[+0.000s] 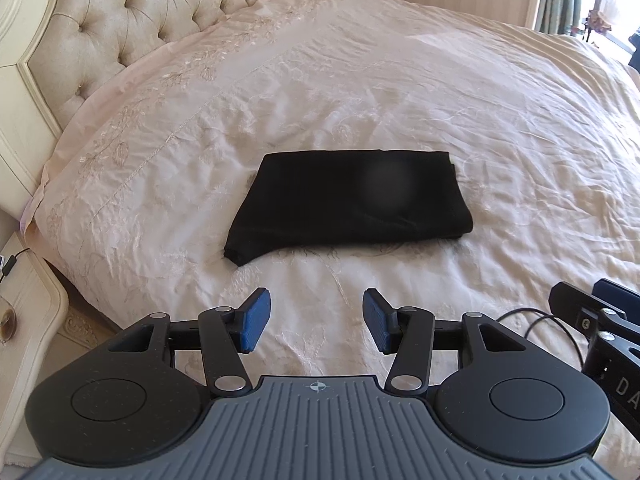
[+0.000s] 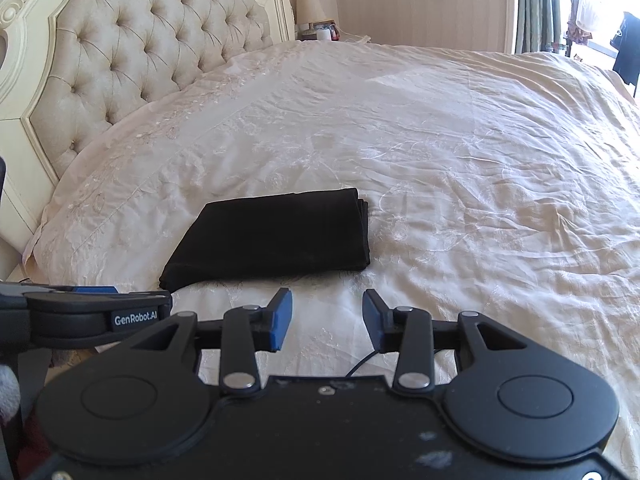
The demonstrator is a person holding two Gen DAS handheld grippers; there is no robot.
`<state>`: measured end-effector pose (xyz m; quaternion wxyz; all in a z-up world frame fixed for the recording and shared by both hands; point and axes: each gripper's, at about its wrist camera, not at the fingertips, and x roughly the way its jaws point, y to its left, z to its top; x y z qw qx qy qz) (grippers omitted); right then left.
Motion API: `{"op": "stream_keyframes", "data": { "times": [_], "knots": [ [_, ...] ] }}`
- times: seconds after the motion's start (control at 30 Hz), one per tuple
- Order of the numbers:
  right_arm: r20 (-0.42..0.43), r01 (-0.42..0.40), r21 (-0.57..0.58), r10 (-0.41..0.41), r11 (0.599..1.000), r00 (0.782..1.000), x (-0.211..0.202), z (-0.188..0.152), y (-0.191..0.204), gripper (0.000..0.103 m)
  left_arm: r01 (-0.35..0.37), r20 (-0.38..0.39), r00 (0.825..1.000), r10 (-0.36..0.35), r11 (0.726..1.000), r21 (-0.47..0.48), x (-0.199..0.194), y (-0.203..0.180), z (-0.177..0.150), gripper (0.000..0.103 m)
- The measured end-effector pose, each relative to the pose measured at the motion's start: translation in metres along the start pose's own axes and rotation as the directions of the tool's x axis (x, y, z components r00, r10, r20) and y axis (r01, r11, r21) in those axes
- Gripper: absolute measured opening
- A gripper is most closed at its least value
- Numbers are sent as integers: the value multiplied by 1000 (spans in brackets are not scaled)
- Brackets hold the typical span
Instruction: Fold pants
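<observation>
Pants (image 1: pixel 348 204) lying folded in flat black rectangle on bedspread (image 1: pixel 500 128), long axis running across your view, headboard (image 1: pixel 132 20) off to their left. You're holding both grippers just short of near edge, nothing touching. Left gripper (image 1: pixel 316 320) pointing nearly straight at middle of pants; right gripper (image 2: pixel 327 320) sitting off toward their right end. Both jaws standing apart, empty. Looks folded already; left is better placed for any tidy-up.

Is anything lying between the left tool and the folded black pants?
Nothing: in the left wrist view only bare cream bedspread separates the open left tool from the pants.
</observation>
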<state>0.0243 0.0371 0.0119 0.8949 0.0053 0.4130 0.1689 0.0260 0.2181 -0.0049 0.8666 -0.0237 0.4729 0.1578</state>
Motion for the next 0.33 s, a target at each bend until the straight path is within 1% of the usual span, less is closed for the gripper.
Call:
{"op": "stream_keyframes", "data": {
  "times": [0.2,0.33],
  "knots": [
    [-4,0,21,1,1000,1000,2,1,-2,42,-5,3,1000,5,1000,12,0,-3,1,50],
    [-8,-5,27,5,1000,1000,4,2,-2,42,-22,15,1000,21,1000,23,0,-5,2,50]
  ]
}}
